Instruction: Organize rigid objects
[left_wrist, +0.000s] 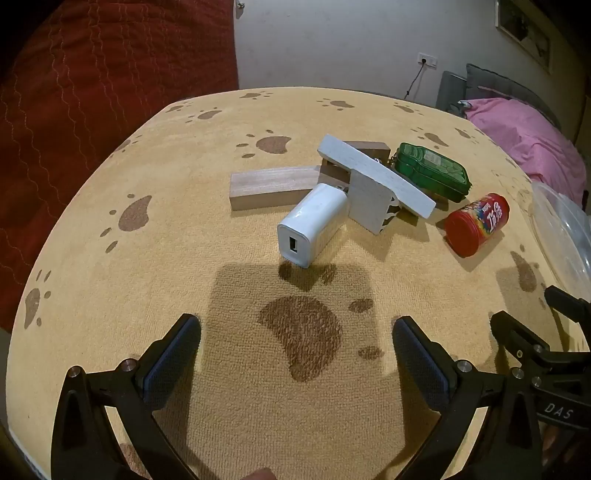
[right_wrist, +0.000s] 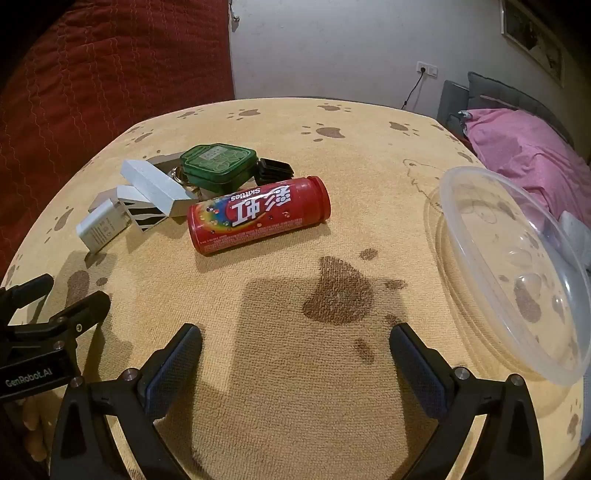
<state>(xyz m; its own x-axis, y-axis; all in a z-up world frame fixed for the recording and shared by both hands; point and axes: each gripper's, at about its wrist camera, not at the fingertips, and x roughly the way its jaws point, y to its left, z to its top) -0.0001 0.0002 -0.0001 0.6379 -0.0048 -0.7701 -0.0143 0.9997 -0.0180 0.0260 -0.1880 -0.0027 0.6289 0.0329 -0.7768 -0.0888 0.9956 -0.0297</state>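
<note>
Both grippers hover over a table covered with a yellow towel-like cloth printed with brown paw marks, nothing held. Left gripper jaws spread wide and empty, only cloth between the fingers. Ahead of it, well apart, lies a white rectangular plastic USB charger block, port end facing the camera. Behind the charger is a heap: a long brown wooden block lying flat at left, a long white painted wooden bar tilted across the pile, a white block with zebra stripes under it, and a green metal tin with embossed lid at the far right of the heap. A red cylindrical Skittles candy can lies on its side right of the heap. Right gripper jaws also wide and empty, over bare cloth. The same red can lies ahead and slightly left of it, near but apart. A clear round plastic bowl sits tilted to its right, apart from the right finger. Small black ribbed plastic piece sits behind the can, beside the tin.
</note>
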